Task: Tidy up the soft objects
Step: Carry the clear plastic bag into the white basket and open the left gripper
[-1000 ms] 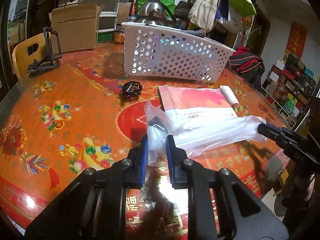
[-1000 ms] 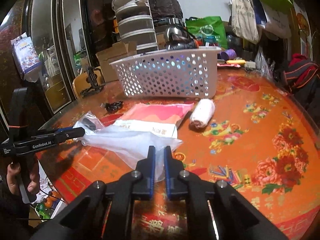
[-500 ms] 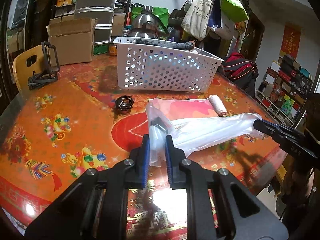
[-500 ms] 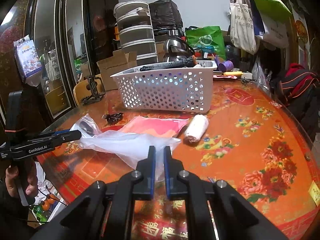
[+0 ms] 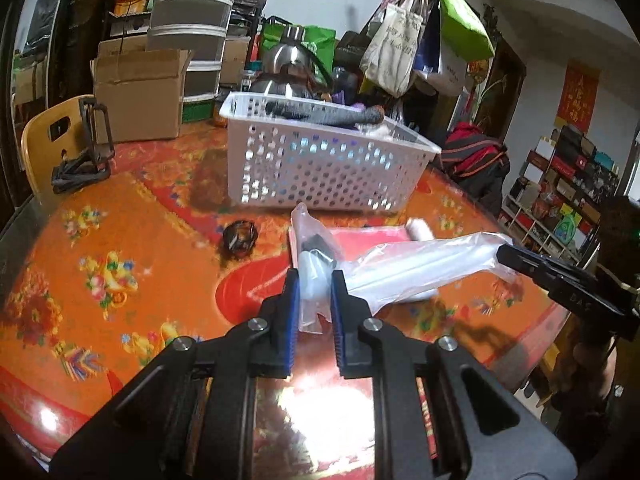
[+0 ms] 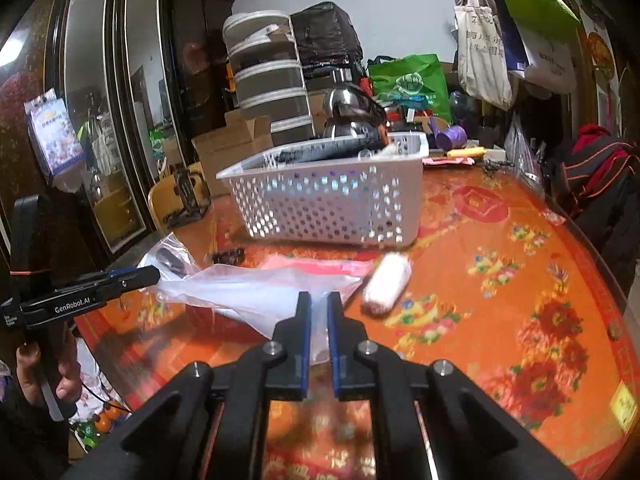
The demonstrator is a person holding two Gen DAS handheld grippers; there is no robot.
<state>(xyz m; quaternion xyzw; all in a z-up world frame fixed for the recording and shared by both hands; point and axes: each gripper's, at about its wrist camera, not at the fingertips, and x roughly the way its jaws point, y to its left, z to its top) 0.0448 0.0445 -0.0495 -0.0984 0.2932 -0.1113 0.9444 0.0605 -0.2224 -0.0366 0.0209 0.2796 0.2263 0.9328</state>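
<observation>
2 wrist fisheyes, close above table (image 5: 120, 216), facing white basket (image 5: 320, 168); both share it.

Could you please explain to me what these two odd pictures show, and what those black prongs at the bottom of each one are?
There is no robot here. A person holds a hand-held claw in each hand, and a wide-angle camera on each claw looks forward along its two fingers.

One picture looks out from the left claw, the other from the right claw. Each claw also shows from the side in the other's picture.

Both claws are shut on the same clear plastic bag, one at each end, so it hangs stretched between them above the table. Something dark sits inside the bag near the left claw; I cannot tell what.

On the table lie a white perforated basket with dark items inside, a pink flat packet, a small white roll and a small dark ring.
</observation>
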